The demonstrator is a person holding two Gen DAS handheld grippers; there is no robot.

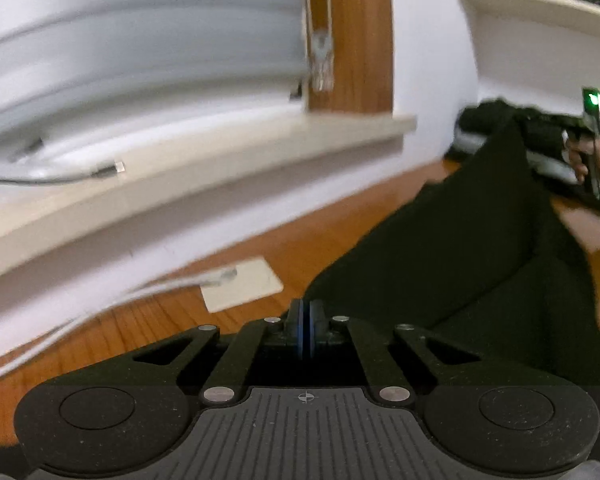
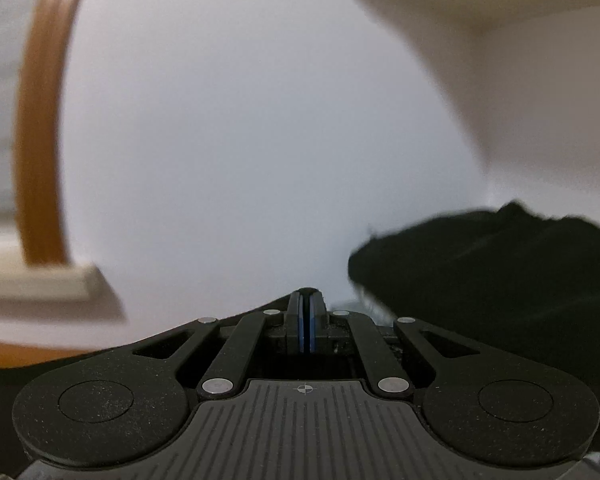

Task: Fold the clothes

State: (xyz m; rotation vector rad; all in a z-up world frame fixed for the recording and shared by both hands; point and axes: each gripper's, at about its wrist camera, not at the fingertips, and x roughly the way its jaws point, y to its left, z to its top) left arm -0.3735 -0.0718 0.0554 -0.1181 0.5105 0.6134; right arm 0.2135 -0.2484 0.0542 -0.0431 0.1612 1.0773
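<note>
A black garment (image 1: pixel 480 248) hangs stretched between the two grippers above a wooden table (image 1: pixel 160 320). My left gripper (image 1: pixel 306 308) is shut, with the garment's lower corner meeting its blue pads. From there the cloth's edge runs taut up to the right, where a hand (image 1: pixel 580 160) holds the other gripper high. In the right wrist view my right gripper (image 2: pixel 306 300) is shut, black cloth caps its fingertips, and the garment (image 2: pixel 204 330) falls away below on the left.
A dark pile of clothes (image 2: pixel 500 272) lies at the back right by the white wall (image 2: pixel 240 140). A beige card (image 1: pixel 242 284) and a white cable (image 1: pixel 100 312) rest on the table. A window sill (image 1: pixel 220 168) with a cable runs left; a bookshelf (image 1: pixel 540 12) hangs upper right.
</note>
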